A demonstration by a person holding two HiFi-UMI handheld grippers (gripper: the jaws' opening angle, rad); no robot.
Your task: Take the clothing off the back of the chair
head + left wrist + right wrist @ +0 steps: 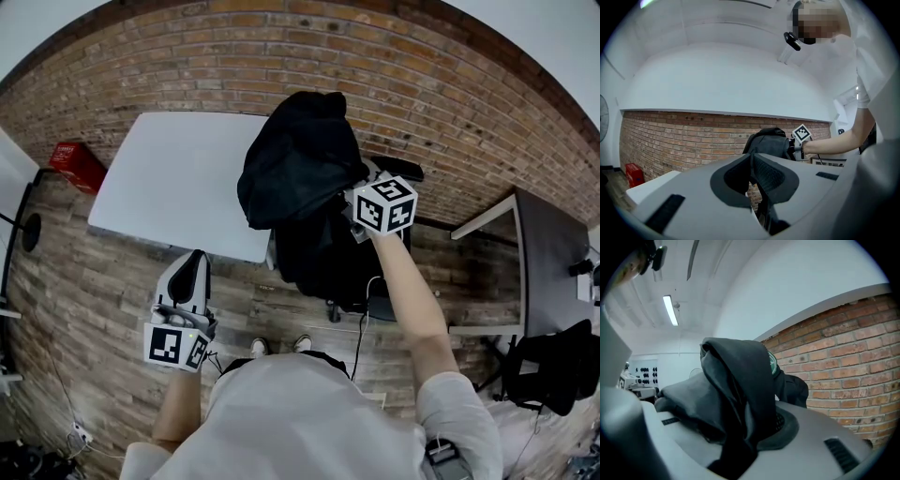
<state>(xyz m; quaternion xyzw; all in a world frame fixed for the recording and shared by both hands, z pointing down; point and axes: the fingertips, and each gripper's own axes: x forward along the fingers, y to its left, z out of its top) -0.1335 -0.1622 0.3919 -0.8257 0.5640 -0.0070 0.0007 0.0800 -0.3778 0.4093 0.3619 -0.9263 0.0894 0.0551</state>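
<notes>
Your right gripper [361, 202] pinches a fold of the black fabric garment [295, 164], with its jaws clamped on the cloth. The garment hangs bunched from the jaws above the back of the black office chair [323, 258], beside the white rectangular table [169, 178]. Your left gripper [192, 272] is near the table's front edge, jaws pressed together with nothing between them.
</notes>
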